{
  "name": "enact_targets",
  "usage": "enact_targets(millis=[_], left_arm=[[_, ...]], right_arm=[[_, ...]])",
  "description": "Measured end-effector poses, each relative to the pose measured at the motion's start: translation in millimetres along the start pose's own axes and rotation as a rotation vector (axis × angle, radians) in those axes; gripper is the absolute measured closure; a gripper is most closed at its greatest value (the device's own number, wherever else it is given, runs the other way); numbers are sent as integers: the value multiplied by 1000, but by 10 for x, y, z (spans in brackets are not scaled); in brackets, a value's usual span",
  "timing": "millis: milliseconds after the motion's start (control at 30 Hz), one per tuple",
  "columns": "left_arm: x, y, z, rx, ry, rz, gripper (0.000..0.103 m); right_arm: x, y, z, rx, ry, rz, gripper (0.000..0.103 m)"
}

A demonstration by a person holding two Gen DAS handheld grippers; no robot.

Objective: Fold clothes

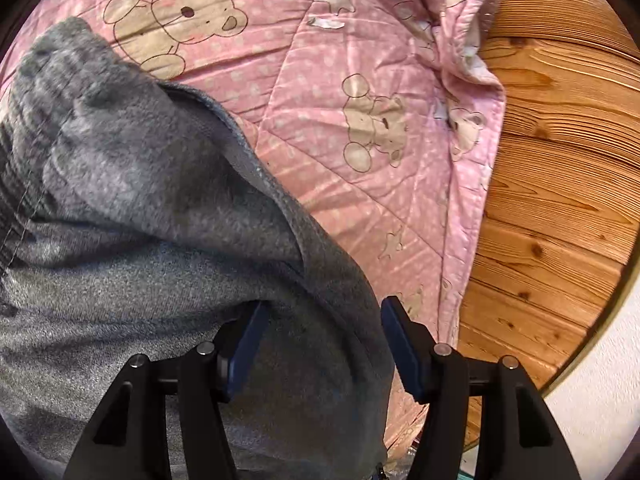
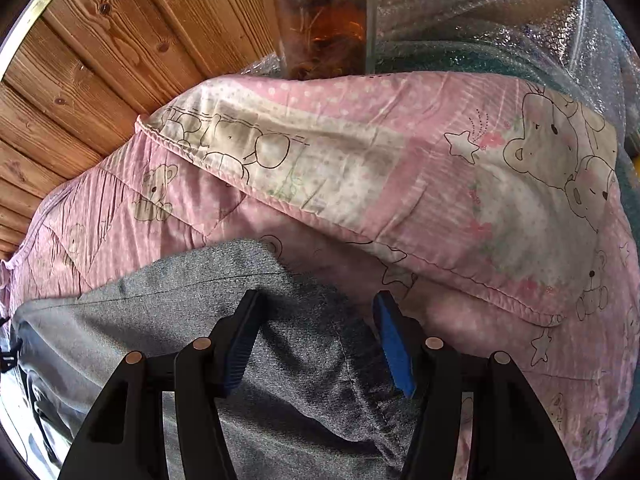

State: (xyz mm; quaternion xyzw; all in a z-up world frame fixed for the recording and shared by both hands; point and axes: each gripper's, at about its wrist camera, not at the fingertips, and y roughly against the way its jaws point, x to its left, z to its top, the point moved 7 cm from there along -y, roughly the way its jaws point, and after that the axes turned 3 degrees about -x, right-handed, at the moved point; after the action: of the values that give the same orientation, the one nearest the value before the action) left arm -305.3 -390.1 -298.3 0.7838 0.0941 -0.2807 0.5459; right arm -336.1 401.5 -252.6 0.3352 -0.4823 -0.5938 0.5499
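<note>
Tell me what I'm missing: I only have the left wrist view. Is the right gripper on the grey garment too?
Observer: Yes. The right gripper is open, its fingers either side of the grey garment.
Operator: Anything behind the pink quilt?
Observer: A glass jar of amber liquid stands just beyond the pink quilt.
Operator: And to its right?
Observer: Clear bubble wrap covers the surface there.

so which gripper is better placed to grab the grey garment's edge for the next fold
Left, probably. The left gripper is open with the grey garment's folded edge running between its fingers. The right gripper is open too, but over flatter cloth, with only a seam between them.
</note>
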Motion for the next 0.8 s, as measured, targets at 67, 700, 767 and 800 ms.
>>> enact_targets(millis=[67,700,767,800], left_arm=[[-92,-77,29,21,9,43,23],[-4,290,-239,83,-289,134,84],[160,487,-295,74,-280,90,84],[289,570,-343,71,-275,74,84]], right_arm=[[56,-31,-10,2,39,3,55],[55,1270,-1066,-231,175,37,99],[-73,1266,-1347,-207,171,16,98],[-134,1243,-1487,-193,171,1,97]])
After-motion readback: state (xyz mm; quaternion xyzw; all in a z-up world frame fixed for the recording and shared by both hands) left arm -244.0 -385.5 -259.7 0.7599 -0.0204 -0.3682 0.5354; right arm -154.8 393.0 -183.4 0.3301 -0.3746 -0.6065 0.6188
